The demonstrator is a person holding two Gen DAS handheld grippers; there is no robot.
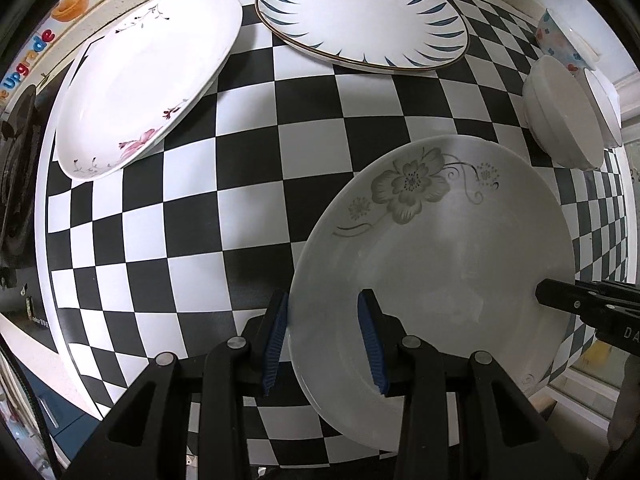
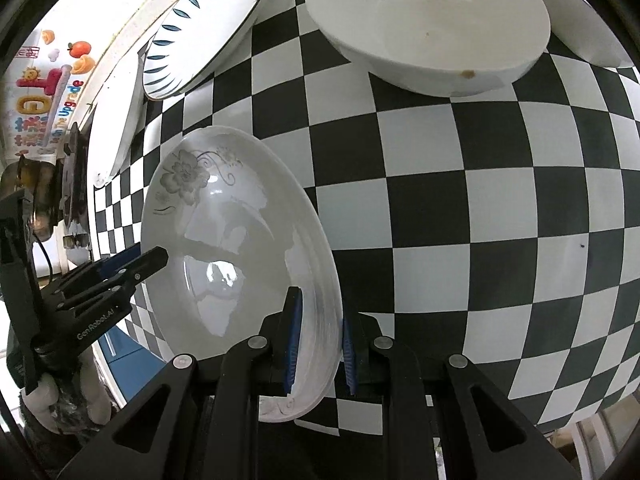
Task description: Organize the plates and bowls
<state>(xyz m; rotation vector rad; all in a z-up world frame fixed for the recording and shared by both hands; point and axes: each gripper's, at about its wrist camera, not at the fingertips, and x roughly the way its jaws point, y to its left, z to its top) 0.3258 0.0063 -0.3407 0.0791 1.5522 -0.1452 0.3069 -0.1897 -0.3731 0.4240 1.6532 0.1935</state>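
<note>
Two grippers hold one round white ceramic plate with a grey flower print (image 1: 436, 264) above the black-and-white checkered tabletop (image 1: 224, 216). Its glossy well mirrors the room, and the grey blossom with curling stems sits on the rim farthest from both cameras. The left gripper (image 1: 326, 340) straddles the plate's near-left rim, one blue ribbed pad on the face and the other outside the edge; whether both pads press the plate is hard to make out. The right gripper (image 2: 318, 344) is clenched on the opposite rim, blue pads on both sides of the edge. In the right wrist view the plate looks tilted, its right edge nearer the camera; being round, it has no long axis. Beyond lie a white pink-flowered plate (image 1: 148, 80), a white blue-leaf-patterned plate (image 1: 360, 12) and white bowls (image 1: 564, 112), the farthest cut off by the frame.
</note>
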